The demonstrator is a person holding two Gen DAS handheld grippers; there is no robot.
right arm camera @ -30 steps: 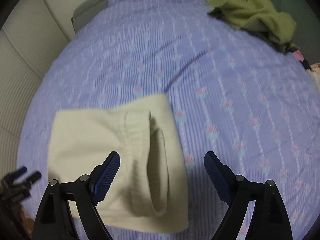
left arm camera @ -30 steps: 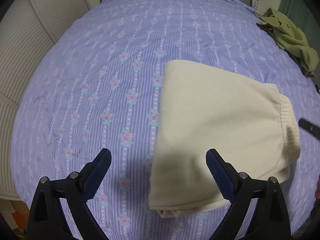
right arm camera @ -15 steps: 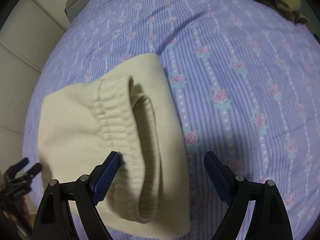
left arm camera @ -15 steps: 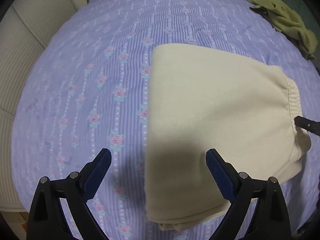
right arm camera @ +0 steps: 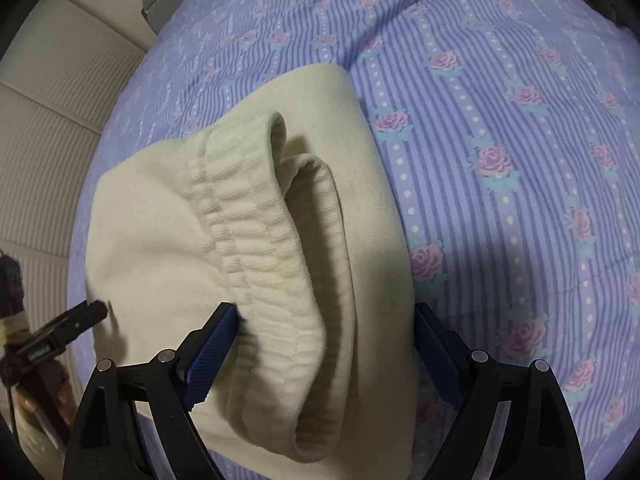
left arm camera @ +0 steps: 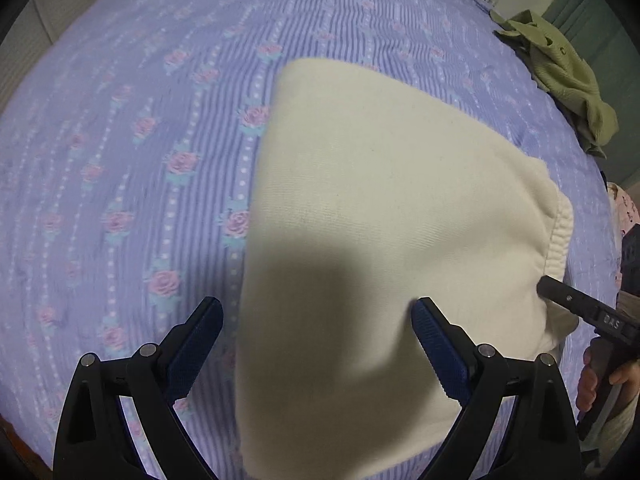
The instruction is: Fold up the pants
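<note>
Right under our right tool (right arm camera: 324, 356), jaws wide & gripping nothing, sits the elastic waistband (right arm camera: 256, 232) end of the cream pants (right arm camera: 160, 240), w/ the left tool (left arm camera: 316, 344) equally wide & empty straddling the opposite folded edge. We judge the pants already folded into a compact stack on the bed (left arm camera: 120, 140), so prob only one last fold or a tidy-up is left. Layers beneath, the near corners behind the tool fingers & the green cloth (left arm camera: 560, 76) far off at the bed's edge are hard to make out.

Both grippers (left arm camera: 316, 340) (right arm camera: 324, 344) lower, nearer pants (left arm camera: 380, 220).
</note>
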